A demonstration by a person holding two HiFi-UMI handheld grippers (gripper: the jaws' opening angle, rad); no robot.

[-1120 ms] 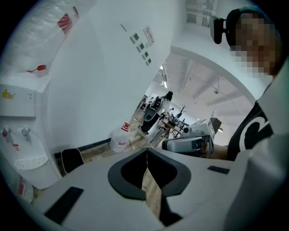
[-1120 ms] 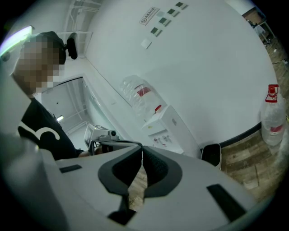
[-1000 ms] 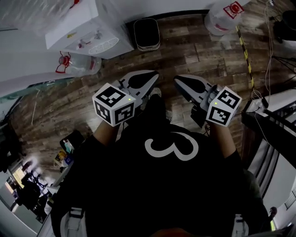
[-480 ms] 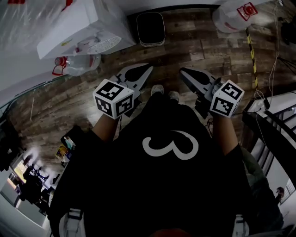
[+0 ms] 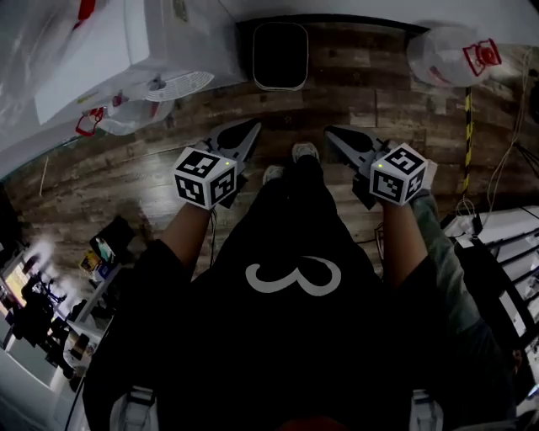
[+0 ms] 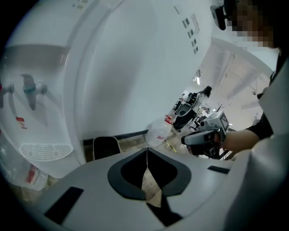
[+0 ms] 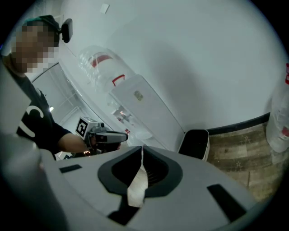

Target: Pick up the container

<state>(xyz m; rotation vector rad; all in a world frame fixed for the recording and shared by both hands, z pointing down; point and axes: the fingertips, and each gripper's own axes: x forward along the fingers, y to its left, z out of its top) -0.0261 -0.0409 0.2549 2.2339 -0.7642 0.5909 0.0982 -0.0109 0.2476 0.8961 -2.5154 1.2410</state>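
Wooden floor [image 5: 370,93] fills the view; the container [image 5: 280,55] stands by the wall, untouched. Left hand-held gripper [image 5: 249,130] and right hand-held gripper [image 5: 333,135] are closed, empty, well apart from it. Picking up is not begun.

The container [image 5: 280,55] is set against the wall [image 5: 354,7], between a water dispenser [image 5: 160,42] at its left and a jug [image 5: 459,55] at its right; a second jug [image 5: 126,118] is laid before the dispenser. The left gripper [image 5: 251,128] and right gripper [image 5: 331,132] are held side by side short of the container
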